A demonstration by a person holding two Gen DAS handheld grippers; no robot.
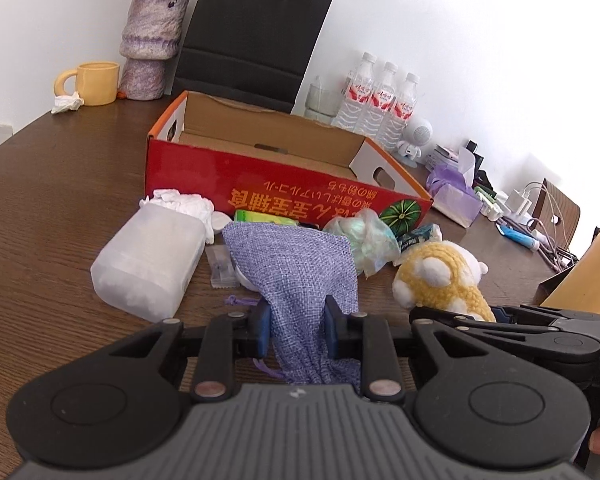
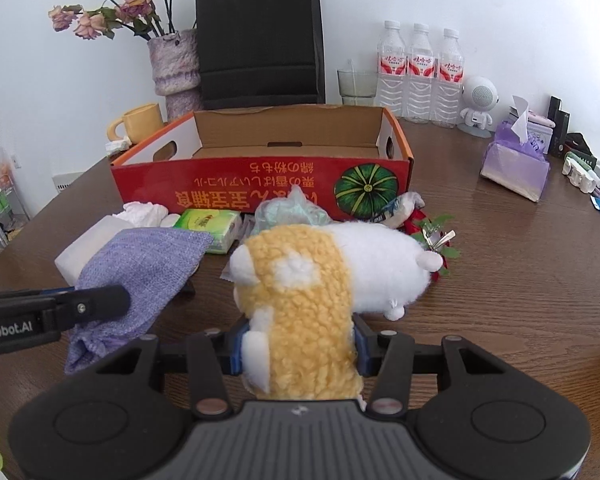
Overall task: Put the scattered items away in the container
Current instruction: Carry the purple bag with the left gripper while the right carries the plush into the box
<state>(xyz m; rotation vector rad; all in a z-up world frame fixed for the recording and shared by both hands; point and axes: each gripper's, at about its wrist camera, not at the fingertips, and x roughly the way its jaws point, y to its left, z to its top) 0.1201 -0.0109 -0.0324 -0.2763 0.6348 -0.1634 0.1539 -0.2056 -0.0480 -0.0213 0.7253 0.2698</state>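
Observation:
An open red cardboard box (image 1: 284, 188) (image 2: 260, 184) stands at the table's middle, empty as far as I see. My left gripper (image 1: 296, 324) is shut on a purple woven pouch (image 1: 296, 276), which also shows in the right wrist view (image 2: 140, 272). My right gripper (image 2: 298, 350) is shut on a yellow and white plush toy (image 2: 312, 288), seen to the right in the left wrist view (image 1: 440, 276). In front of the box lie a translucent white container (image 1: 148, 264), a green tissue pack (image 2: 208, 226), a plastic bag (image 1: 364, 240) and crumpled tissue (image 1: 184, 204).
A black paper bag (image 2: 260, 40), a vase of flowers (image 2: 176, 68), a yellow mug (image 2: 140, 122), three water bottles (image 2: 420, 72), a purple tissue pack (image 2: 516, 168) and a small white robot figure (image 2: 478, 108) stand behind and right of the box. Cables lie far right (image 1: 540, 220).

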